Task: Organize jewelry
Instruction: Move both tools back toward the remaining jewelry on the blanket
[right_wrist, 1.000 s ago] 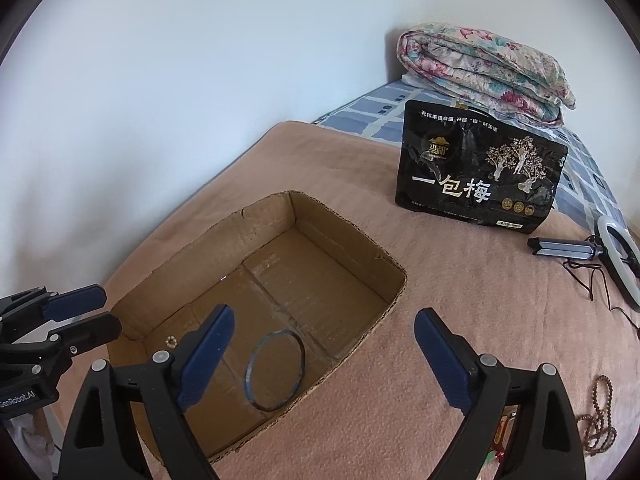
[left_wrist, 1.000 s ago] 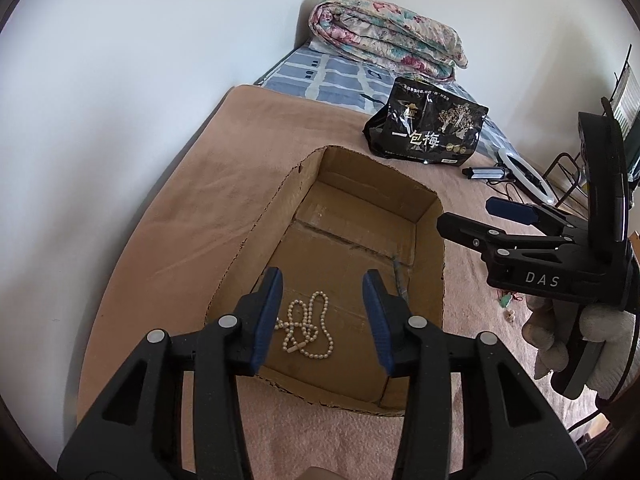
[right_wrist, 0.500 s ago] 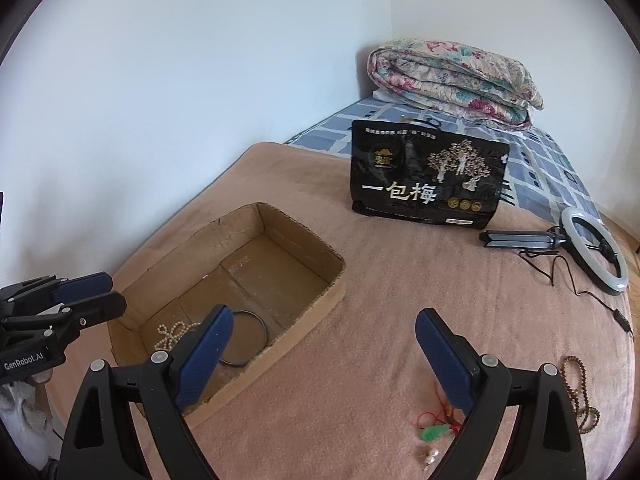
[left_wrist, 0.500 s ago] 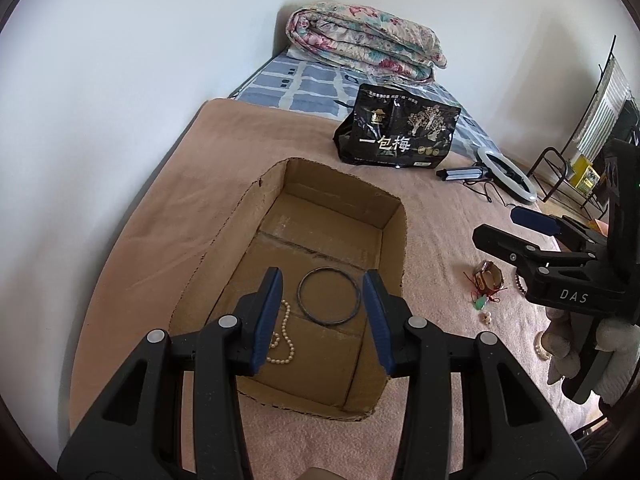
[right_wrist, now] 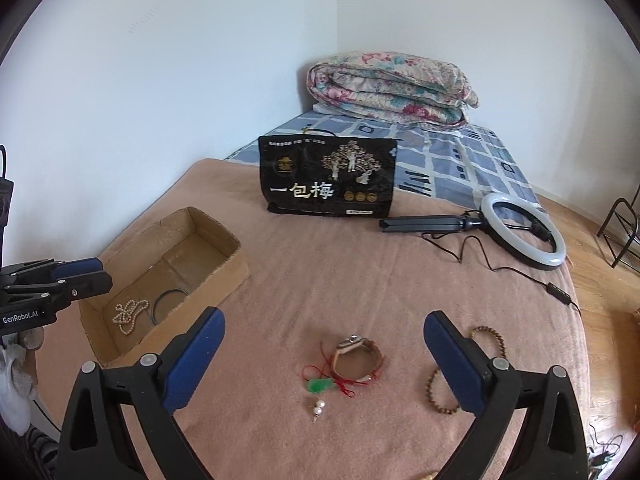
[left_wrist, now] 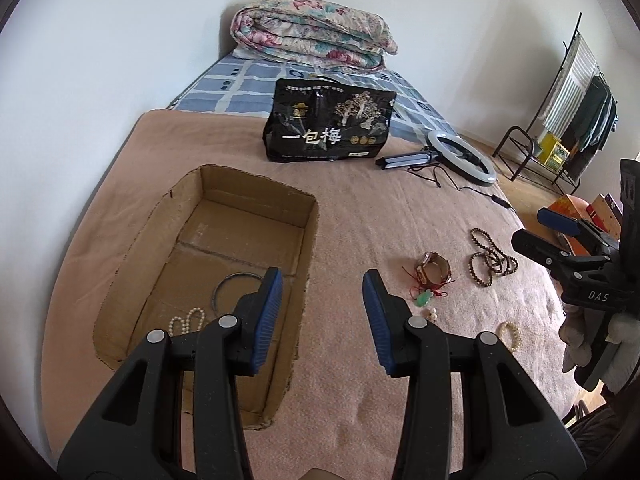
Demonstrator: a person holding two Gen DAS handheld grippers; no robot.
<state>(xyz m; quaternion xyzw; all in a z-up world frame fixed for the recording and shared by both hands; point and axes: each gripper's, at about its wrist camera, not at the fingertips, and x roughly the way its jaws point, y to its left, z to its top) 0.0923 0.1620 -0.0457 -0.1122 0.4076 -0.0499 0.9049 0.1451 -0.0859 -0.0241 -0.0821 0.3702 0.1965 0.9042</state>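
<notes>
I see my left claw point(left_wrist: 322, 312) hanging over the near right wall of the cardboard box point(left_wrist: 308, 248), its blue pads apart and nothing between them, so it is released. My right claw point(right_wrist: 324, 360) is spreading wider; the watch point(right_wrist: 358, 354) lies on the blanket point(right_wrist: 320, 264) between its pads, but neither pad touches it.

Inside the box lie a pearl necklace point(right_wrist: 128, 314) and a dark bangle point(right_wrist: 170, 304), close together near the front end. The rest of the jewelry is loose on the blanket to the right of the box: the watch, a green pendant on red cord point(right_wrist: 320, 384) touching it, a pair of pearl earrings point(right_wrist: 319, 407) just in front, and a brown bead strand point(right_wrist: 436, 390) partly hidden behind my right pad.

Farther back a black snack bag point(right_wrist: 328, 178) stands upright, with a ring light point(right_wrist: 524, 230) and its cable lying to its right. A folded floral quilt point(right_wrist: 390, 88) sits at the head of the bed.

The left view alone shows a pale bead bracelet point(left_wrist: 510, 334) near the blanket's right edge and a clothes rack point(left_wrist: 576, 104) against the far wall. It also shows the bead strand point(left_wrist: 490, 262) whole. In that view my own left pad covers part of the bangle and necklace; the right view shows both in full.
</notes>
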